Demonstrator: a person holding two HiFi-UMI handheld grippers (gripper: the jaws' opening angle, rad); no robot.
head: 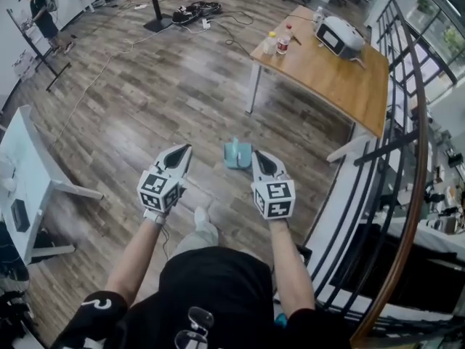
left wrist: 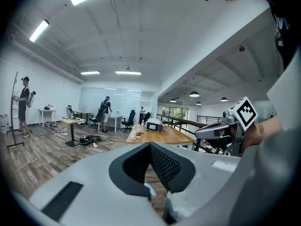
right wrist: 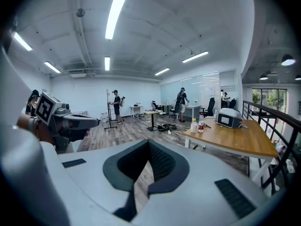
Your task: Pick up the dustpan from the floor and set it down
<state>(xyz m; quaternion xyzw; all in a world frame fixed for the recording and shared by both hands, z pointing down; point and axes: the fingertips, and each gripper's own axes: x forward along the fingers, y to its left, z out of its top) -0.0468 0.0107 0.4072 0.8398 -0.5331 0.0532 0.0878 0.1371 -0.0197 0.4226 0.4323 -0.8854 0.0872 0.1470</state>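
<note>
Pointing forward side by side, left gripper (head: 184,149) and right gripper (head: 259,154), both jaws clenched empty, dustpan (head: 237,155) on floor (head: 182,86) ahead.

The head view looks steeply down at the floor (head: 160,107); both gripper views look almost level, sharing the far table (left wrist: 164,136).

Open-plan office: wood-plank floor (head: 167,100); wooden tabletop (head: 327,78) on white legs, bearing bottles (head: 283,41) and a grey device (head: 340,36); black railing (head: 383,145) just right of the tabletop; white desk (head: 25,169) well left of it; white walls (right wrist: 84,98); ceiling strip lights (right wrist: 114,14) overhead.
</note>
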